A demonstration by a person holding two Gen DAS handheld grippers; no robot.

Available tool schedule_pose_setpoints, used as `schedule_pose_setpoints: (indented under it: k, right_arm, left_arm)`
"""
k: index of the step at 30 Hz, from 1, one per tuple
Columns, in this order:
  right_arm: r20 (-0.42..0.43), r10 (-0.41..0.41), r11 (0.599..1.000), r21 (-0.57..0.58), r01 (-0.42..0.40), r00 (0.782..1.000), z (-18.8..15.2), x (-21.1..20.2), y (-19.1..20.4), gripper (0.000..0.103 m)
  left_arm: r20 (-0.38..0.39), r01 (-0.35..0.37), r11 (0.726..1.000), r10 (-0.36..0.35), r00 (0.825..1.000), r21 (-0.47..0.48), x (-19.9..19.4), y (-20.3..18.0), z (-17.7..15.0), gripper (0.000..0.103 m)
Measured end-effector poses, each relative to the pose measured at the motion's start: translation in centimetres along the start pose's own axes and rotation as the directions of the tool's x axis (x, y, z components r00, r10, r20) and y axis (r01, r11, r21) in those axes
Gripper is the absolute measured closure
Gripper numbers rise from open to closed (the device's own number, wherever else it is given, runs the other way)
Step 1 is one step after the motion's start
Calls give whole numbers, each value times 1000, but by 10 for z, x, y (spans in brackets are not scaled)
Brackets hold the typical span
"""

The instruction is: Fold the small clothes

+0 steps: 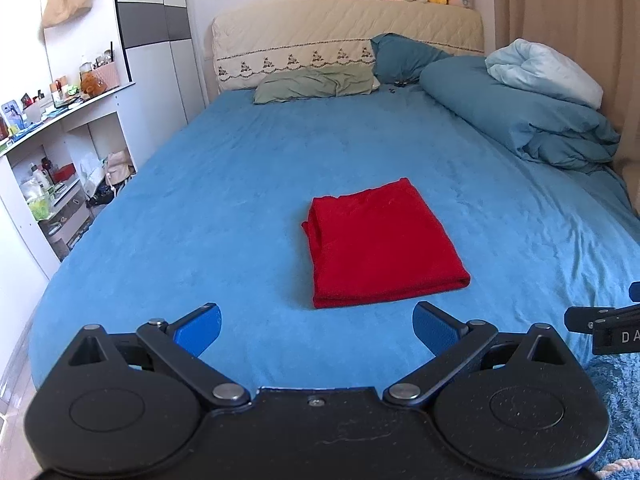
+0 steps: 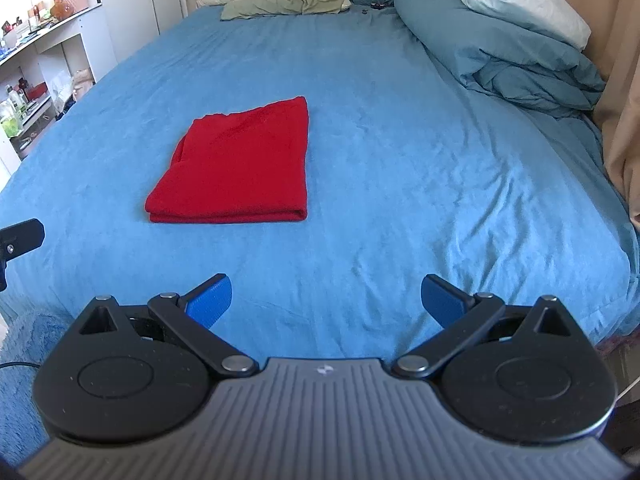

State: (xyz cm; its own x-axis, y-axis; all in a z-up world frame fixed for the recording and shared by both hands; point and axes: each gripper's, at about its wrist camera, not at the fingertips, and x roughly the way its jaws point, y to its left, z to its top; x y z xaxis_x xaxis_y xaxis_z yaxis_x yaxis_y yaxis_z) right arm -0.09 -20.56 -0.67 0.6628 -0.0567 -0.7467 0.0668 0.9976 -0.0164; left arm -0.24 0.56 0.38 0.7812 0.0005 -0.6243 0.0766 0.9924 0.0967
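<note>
- A blue bed sheet is covering the bed ahead of both claws, with a green pillow and a cream headboard lying at the far end.
- A bundled blue duvet is sitting far ahead and to the right of the right claw.
- White shelves are holding bottles and small clutter off to the left of the left claw.
- The red folded cloth is lying flat on the sheet, ahead and left of the right claw, ahead and slightly right of the left claw.
- The left claw is hovering low over the near edge, jaws spread wide and gripping nothing.
- The right claw is hovering alongside, likewise spread wide and empty.
</note>
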Motion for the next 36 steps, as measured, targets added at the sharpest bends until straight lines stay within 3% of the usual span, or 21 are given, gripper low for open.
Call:
schedule_pose_setpoints:
  k: [36]
  right_arm:
    - [-8,0,1000,3,0,1000,-1,1,0,0]
  left_arm:
    - [18,4,1000,-4,1000,6,-4,0,2,0]
